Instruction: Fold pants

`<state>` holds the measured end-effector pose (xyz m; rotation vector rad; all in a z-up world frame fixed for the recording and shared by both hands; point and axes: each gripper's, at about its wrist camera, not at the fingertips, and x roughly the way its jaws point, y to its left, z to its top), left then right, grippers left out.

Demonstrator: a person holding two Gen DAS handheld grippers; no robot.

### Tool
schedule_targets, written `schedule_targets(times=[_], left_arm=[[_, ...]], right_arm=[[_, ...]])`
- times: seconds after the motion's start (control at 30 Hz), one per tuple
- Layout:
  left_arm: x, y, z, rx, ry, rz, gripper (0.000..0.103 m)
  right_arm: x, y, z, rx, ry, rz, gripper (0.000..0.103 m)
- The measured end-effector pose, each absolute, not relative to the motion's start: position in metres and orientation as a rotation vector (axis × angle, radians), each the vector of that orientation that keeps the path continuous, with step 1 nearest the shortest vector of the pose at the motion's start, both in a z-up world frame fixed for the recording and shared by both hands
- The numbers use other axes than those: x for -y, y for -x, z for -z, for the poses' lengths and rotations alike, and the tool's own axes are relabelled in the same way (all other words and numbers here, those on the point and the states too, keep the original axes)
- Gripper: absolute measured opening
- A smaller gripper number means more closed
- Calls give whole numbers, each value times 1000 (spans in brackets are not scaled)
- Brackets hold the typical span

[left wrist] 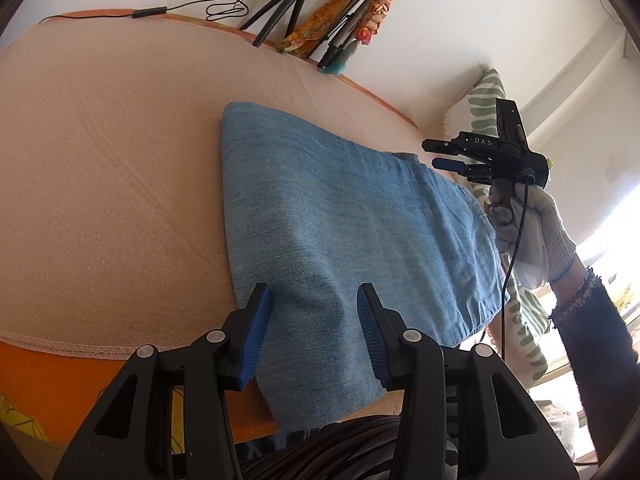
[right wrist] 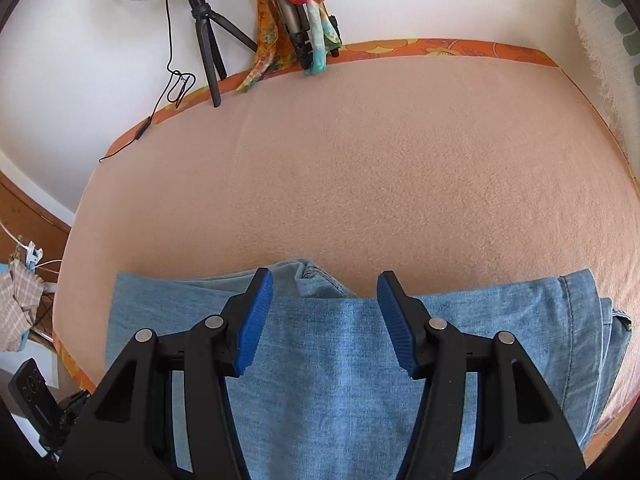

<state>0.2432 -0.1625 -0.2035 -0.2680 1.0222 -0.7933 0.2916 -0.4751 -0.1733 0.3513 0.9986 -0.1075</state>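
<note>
The light blue denim pants [left wrist: 340,216] lie folded on the peach blanket [left wrist: 100,160], one end hanging over the near edge. My left gripper [left wrist: 314,300] is open above that near end, with its blue pads on either side of a raised ridge of cloth. My right gripper [left wrist: 434,154] shows in the left wrist view, open and empty, held in a gloved hand above the pants' far right end. In the right wrist view the right gripper [right wrist: 324,300] is open over the pants [right wrist: 340,360], holding nothing.
A ring light on a black tripod [right wrist: 204,36] and a second tripod with colourful scarves [right wrist: 300,12] stand along the wall at the bed's far edge. A leaf-print pillow [left wrist: 488,92] lies at the right. A phone [right wrist: 34,398] sits at lower left.
</note>
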Motion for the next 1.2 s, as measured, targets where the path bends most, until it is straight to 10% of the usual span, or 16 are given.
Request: schedule_targets(times=[0.23,0.47,0.6,0.7,1.2], left_arm=[[152,-240,199,-961,388,805,4],[161,-218,171,-826,345,809,4],[142,-219,172,-838,391,752,14],[133,-221,178,-878,392,709,49],[122,-227,222,-1000,521,769,46]], right_arm=[[437,-303,165,-988,-338,24,58],[358,-298,139,-1038,-317,-183,63],[312,-300,138,-1093,-312,-276,64],[282,-307,149,-1155,-312,-320,64],[190,-334,218,-1409,-229,-300,64]])
